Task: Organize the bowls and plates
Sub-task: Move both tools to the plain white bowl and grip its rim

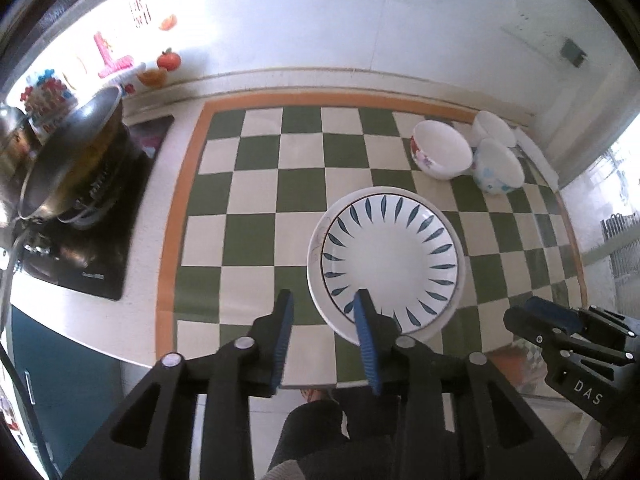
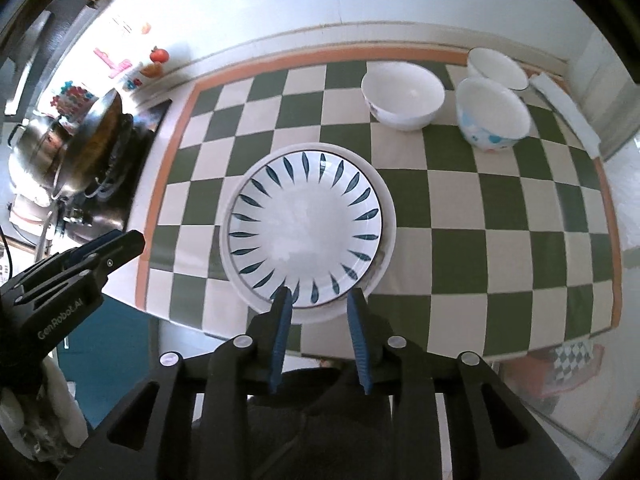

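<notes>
The fingers (image 1: 285, 320) of the left gripper (image 1: 324, 304) stand apart with nothing between them, the right-hand one overlapping the near rim of the leaf plate (image 1: 390, 256) in the left wrist view, though whether it touches cannot be told. The right gripper (image 2: 318, 300) is likewise spread, its blue pads (image 2: 285, 312) hanging over the plate's near edge at 6 o'clock, gripping nothing. That plate, white with dark blue leaf marks round its well, sits on a larger white plate (image 2: 384, 200), the stack lying on the checked cloth (image 2: 500, 240) toward the near side of the table. At about 1 o'clock from the stack stand three bowls close together: a flowered bowl (image 2: 402, 96) nearest the stack, a blue-patterned bowl (image 2: 494, 114) just beside it and tilted, and a plain bowl (image 2: 496, 68) behind, against the cloth's far edge. A folded white cloth (image 2: 564, 112) lies along the cloth's right border. At 9 to 10 o'clock, off the checked cloth, a wok (image 2: 102, 128) rests on a black stove (image 1: 88, 232), with a steel pot (image 2: 36, 144) beside it. In the right wrist view the left gripper shows at 8 o'clock, well apart from the plates.
</notes>
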